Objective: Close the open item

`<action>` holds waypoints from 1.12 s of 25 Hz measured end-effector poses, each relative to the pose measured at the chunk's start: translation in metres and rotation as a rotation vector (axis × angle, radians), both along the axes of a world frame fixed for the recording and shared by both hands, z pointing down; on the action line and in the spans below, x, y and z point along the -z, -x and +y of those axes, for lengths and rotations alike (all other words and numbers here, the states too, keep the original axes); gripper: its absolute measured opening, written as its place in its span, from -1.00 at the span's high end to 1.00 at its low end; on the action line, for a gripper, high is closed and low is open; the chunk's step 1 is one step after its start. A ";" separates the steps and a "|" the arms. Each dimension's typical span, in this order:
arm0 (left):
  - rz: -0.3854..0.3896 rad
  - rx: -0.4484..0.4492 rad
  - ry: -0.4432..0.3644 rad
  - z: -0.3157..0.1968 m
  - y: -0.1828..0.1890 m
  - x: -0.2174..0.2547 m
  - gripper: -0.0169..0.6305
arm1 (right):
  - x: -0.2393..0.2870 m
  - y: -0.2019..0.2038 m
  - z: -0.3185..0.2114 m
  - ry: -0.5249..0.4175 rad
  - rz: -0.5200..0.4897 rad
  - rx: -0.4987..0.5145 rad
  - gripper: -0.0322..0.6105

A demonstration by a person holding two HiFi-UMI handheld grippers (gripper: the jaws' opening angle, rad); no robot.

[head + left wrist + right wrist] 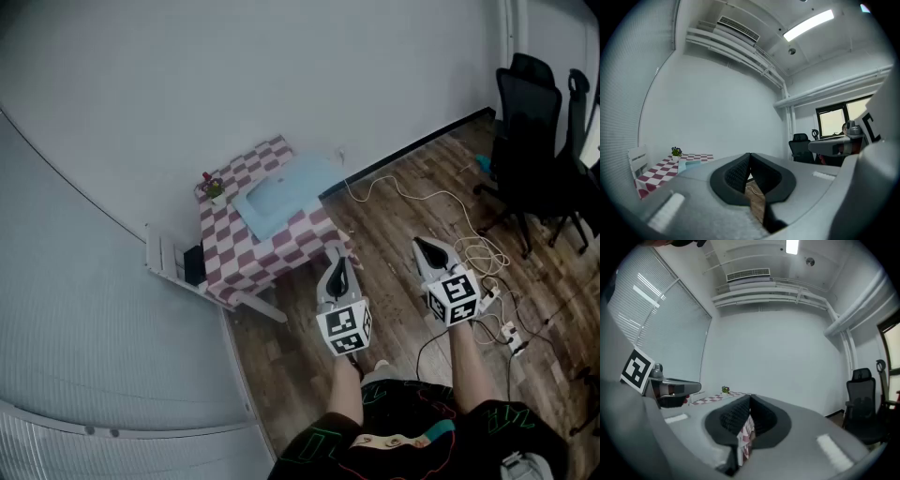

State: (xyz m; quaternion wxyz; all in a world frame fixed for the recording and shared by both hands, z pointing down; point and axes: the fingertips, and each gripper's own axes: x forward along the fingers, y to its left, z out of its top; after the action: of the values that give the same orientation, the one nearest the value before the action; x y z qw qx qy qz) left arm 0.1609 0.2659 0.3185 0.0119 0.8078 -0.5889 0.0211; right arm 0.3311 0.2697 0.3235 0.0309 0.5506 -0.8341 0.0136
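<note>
Our left claw [339, 262] and right claw [424, 247]: both closed, empty. On bench [236, 270], pale blue item [281, 193]: well ahead-left; left claw nearer.

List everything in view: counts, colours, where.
table: 1, red-and-white checked cloth, ahead on the wooden floor
flat item: 1, light blue, on the table; type unclear
potted plant: 1, green, table's far corner
chair: 1, white, at the table's left
office chairs: 2, black, far right
cables: several, white, on the floor at right
left tool: 1, grey, shut, empty
right tool: 1, grey, shut, empty
</note>
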 end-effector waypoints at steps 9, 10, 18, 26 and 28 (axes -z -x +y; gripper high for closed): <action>-0.015 0.007 -0.002 -0.007 -0.004 0.005 0.92 | 0.008 -0.012 -0.009 -0.007 -0.019 -0.017 0.89; -0.018 0.011 -0.003 -0.008 -0.002 0.006 0.92 | 0.008 -0.012 -0.011 -0.006 -0.023 -0.016 0.89; -0.011 0.068 0.015 -0.002 0.029 -0.002 0.92 | 0.005 0.012 -0.013 -0.003 -0.042 0.037 0.89; 0.027 0.123 0.054 -0.009 0.058 -0.023 0.92 | 0.008 0.033 -0.029 0.005 -0.039 0.083 0.89; 0.044 0.132 0.073 -0.016 0.061 -0.033 0.92 | 0.002 0.041 -0.037 0.014 -0.027 0.097 0.89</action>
State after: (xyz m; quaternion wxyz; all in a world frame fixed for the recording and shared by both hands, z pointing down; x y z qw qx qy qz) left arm 0.0996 0.2494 0.3516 0.0559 0.7666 -0.6392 0.0240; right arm 0.2901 0.2328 0.3212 0.0243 0.5091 -0.8600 0.0251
